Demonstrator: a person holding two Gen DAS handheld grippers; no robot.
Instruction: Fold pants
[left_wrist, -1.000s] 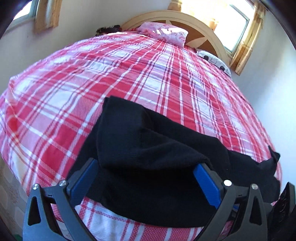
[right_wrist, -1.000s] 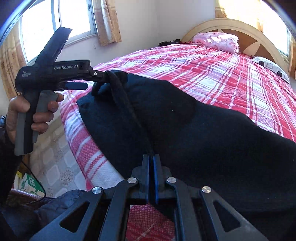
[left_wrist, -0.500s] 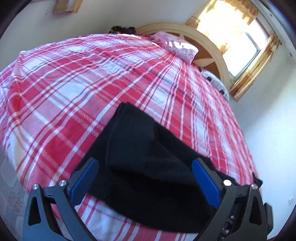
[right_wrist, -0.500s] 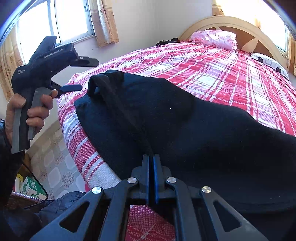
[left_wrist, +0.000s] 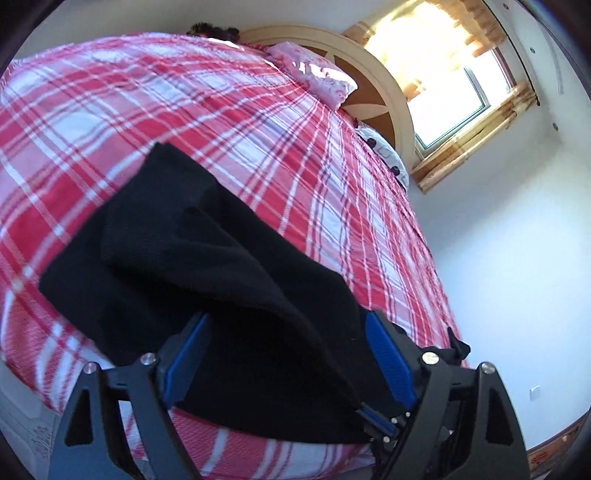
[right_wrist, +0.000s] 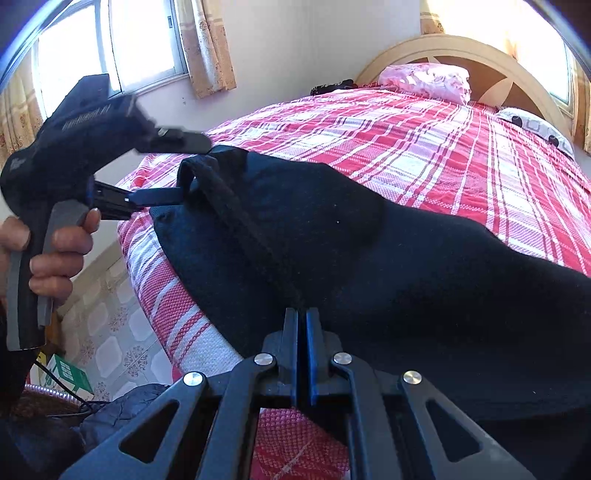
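The left gripper has let go and swung aside, jaws wide around a raised fold. The black pants lie on the plaid bed; the right gripper is clamped on their near edge.

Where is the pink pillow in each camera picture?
Left wrist view: the pink pillow lies at the top, a little right of the middle, by the curved wooden headboard.
Right wrist view: the pink pillow sits in the upper right, again against the headboard.
Shared landmark: the red plaid bedspread, with the black pants near each camera.
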